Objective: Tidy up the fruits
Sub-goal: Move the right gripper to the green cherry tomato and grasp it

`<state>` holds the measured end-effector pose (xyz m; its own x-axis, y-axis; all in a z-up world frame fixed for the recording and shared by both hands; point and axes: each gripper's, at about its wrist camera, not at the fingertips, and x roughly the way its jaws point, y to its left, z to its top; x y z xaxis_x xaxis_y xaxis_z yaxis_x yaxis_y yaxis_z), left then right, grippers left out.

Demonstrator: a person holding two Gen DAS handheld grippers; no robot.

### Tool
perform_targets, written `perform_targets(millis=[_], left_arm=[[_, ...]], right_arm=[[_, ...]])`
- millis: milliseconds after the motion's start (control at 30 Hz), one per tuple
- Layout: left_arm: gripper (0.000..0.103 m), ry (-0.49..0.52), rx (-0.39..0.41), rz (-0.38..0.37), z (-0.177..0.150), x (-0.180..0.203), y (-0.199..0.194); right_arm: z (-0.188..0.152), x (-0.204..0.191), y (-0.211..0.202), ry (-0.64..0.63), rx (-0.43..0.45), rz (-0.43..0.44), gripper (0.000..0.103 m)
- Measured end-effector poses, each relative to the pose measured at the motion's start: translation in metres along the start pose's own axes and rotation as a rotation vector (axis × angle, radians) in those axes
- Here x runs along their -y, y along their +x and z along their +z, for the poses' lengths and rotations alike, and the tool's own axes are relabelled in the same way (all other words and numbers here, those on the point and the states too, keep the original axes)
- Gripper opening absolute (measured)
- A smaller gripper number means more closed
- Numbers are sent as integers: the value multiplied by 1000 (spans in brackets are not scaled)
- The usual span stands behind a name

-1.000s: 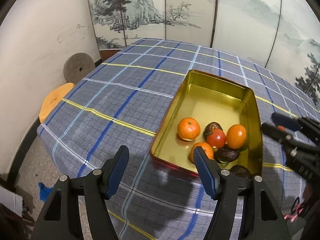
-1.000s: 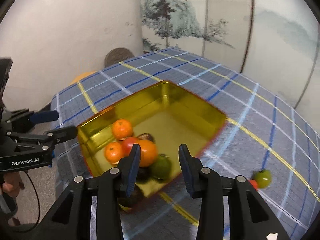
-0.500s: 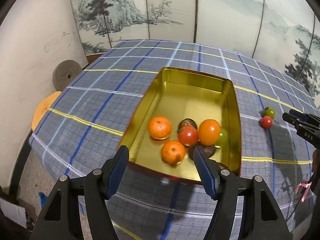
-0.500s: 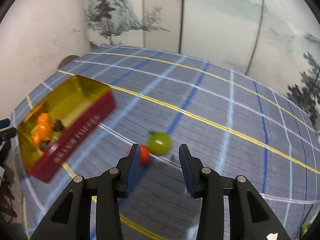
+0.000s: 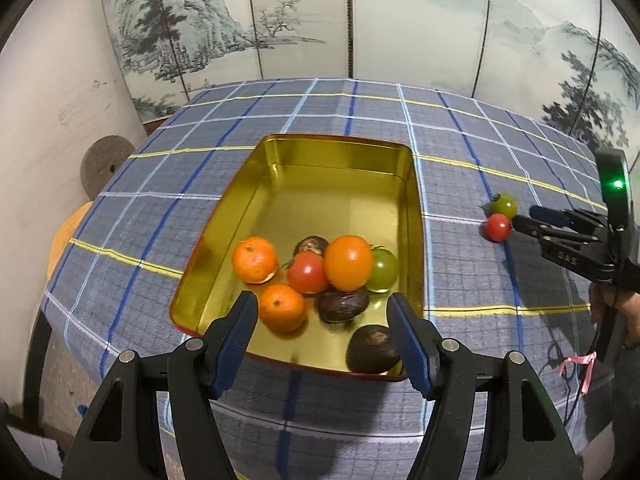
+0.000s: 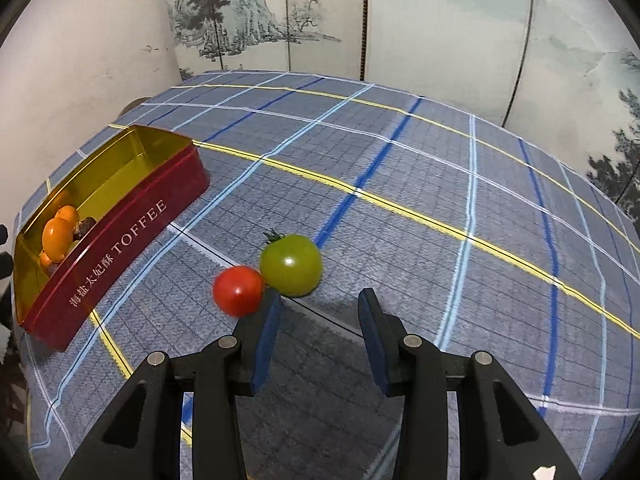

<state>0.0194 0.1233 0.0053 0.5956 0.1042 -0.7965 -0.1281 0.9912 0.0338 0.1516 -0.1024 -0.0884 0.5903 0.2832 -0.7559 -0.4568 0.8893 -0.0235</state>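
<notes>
A gold-lined red tin [image 5: 416, 216] [image 6: 120, 236] sits on the plaid tablecloth and holds several fruits: oranges [image 5: 347, 263], a red tomato [image 5: 306, 273], a green tomato [image 5: 382, 270] and dark fruits [image 5: 342, 304]. A red tomato [image 6: 238, 290] [image 5: 497, 227] and a green tomato [image 6: 291, 265] [image 5: 505, 205] lie on the cloth right of the tin, touching. My right gripper [image 6: 318, 312] [image 5: 524, 220] is open and empty, just short of them. My left gripper [image 5: 322, 320] is open and empty over the tin's near end.
The plaid table [image 6: 440, 184] is round, and its edge drops off at the left and near sides. A painted folding screen [image 5: 360, 20] stands behind it. An orange stool [image 5: 66, 232] and a grey disc [image 5: 104, 164] are beside the table on the left.
My right gripper swung away from the tin to the two loose tomatoes and closed in on them. My left gripper shifted so the tin is centred in front of it.
</notes>
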Motion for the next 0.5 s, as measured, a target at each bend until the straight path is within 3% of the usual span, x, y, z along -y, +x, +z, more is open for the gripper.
perform_targets(millis=[500], left_arm=[[68,44,-17,-20,5,21,8]], right_arm=[[15,-15,18,-40,6,51,38]])
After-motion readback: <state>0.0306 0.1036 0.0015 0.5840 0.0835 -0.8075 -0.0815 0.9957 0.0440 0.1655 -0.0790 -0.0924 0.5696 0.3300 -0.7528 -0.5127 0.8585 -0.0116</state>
